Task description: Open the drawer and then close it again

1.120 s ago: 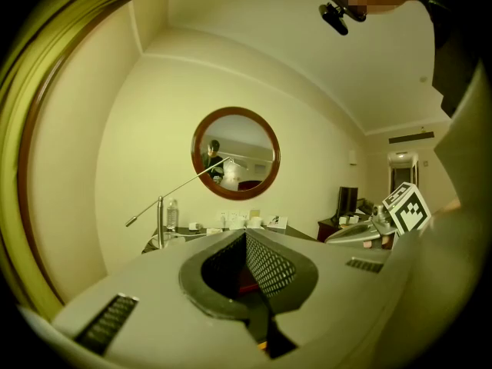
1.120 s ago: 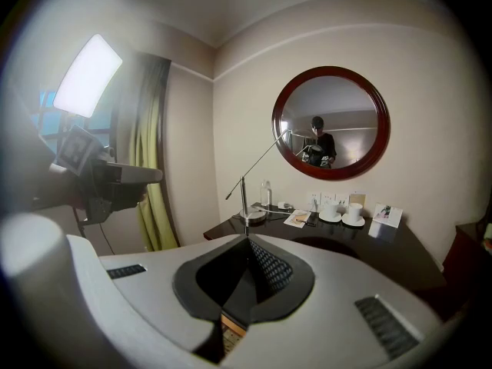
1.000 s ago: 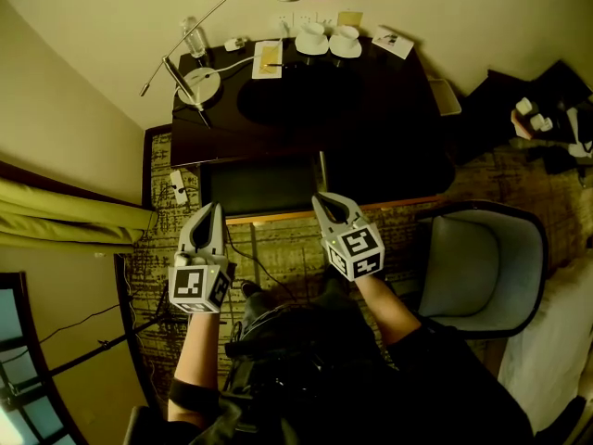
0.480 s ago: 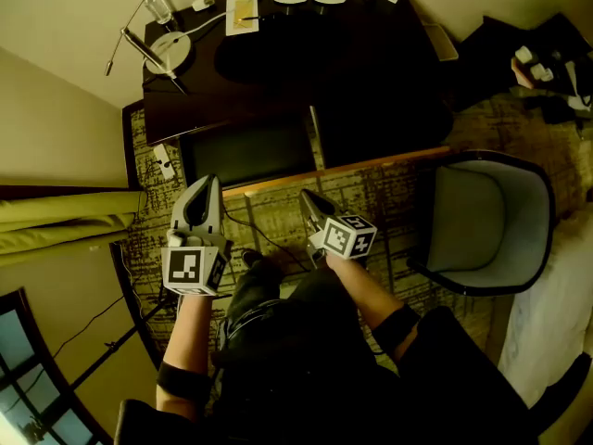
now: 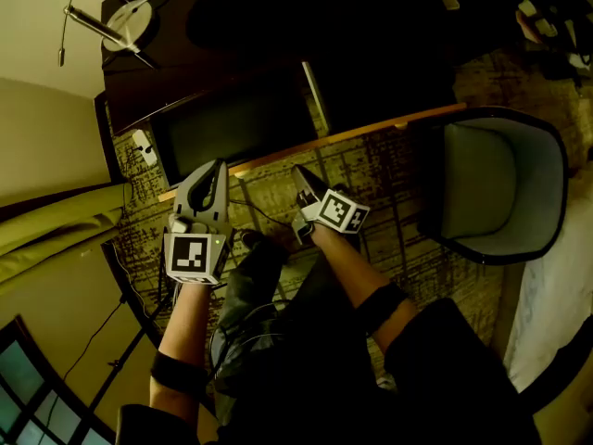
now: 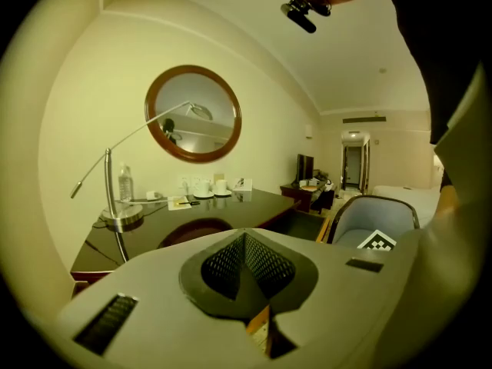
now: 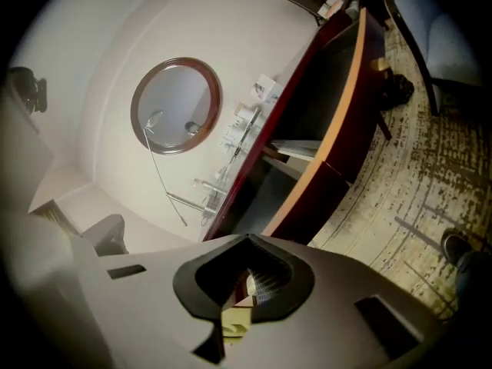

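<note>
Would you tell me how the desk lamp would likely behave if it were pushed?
The lamp would probably slide rather than tip: its round base sits flat on the glossy desk. Tall and thin above that, it would likely wobble, and it looks easy to bend.

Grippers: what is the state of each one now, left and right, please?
Left gripper: closed, holding nothing.
Right gripper: closed, holding nothing.

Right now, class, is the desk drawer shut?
No, the drawer stands pulled out from the desk, with its dark inside showing in the head view.
</note>
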`<act>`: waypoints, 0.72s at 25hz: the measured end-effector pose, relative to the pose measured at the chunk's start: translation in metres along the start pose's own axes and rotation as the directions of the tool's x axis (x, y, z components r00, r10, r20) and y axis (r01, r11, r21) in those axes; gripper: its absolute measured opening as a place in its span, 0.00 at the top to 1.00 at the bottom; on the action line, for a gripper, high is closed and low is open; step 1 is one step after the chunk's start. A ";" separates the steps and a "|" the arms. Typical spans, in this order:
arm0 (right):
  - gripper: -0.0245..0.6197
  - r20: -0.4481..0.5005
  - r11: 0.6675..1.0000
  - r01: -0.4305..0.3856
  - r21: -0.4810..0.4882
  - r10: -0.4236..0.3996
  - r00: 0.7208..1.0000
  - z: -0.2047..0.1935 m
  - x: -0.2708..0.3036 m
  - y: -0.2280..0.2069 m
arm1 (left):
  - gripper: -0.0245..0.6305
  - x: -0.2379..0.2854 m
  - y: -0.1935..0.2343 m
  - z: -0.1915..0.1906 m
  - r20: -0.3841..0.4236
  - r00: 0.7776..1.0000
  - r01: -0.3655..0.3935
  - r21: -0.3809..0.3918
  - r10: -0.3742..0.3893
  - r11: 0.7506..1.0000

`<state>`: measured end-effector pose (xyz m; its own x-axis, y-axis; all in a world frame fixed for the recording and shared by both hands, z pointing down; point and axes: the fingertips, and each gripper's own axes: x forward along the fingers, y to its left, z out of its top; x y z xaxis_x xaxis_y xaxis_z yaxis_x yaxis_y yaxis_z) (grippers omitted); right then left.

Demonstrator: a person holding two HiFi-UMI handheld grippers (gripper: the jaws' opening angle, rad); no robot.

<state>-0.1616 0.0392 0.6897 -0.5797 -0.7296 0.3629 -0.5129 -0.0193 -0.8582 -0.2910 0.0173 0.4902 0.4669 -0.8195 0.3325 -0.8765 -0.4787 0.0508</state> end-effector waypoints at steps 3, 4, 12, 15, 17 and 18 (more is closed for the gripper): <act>0.96 0.026 0.999 -0.007 0.054 0.006 1.000 -0.015 0.014 -0.021 | 0.96 0.017 -0.001 -0.024 -0.005 1.000 0.024 0.009 -0.024 1.000; 0.96 0.036 0.997 -0.009 0.071 0.007 0.999 -0.020 0.018 -0.027 | 0.96 0.022 -0.002 -0.031 -0.006 1.000 0.031 0.015 -0.031 0.999; 0.96 0.142 0.978 -0.063 0.197 0.035 0.989 -0.033 0.032 -0.059 | 0.96 0.050 -0.004 -0.055 -0.002 0.999 0.055 0.016 -0.055 0.998; 0.96 0.179 0.968 -0.106 0.227 0.065 0.982 -0.031 0.040 -0.057 | 0.96 0.055 -0.004 -0.059 -0.009 0.999 0.053 0.021 -0.053 0.998; 0.96 0.182 0.968 -0.122 0.221 0.082 0.980 -0.027 0.046 -0.053 | 0.96 0.059 -0.002 -0.060 -0.007 0.999 0.047 0.019 -0.047 0.999; 0.96 0.177 0.970 -0.121 0.210 0.084 0.981 -0.026 0.048 -0.052 | 0.96 0.060 -0.001 -0.060 -0.005 0.999 0.043 0.015 -0.043 0.999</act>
<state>-0.1791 0.0228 0.7611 -0.4995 -0.8381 0.2195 -0.2946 -0.0739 -0.9527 -0.2688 -0.0121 0.5670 0.5036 -0.7963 0.3351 -0.8537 -0.5182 0.0514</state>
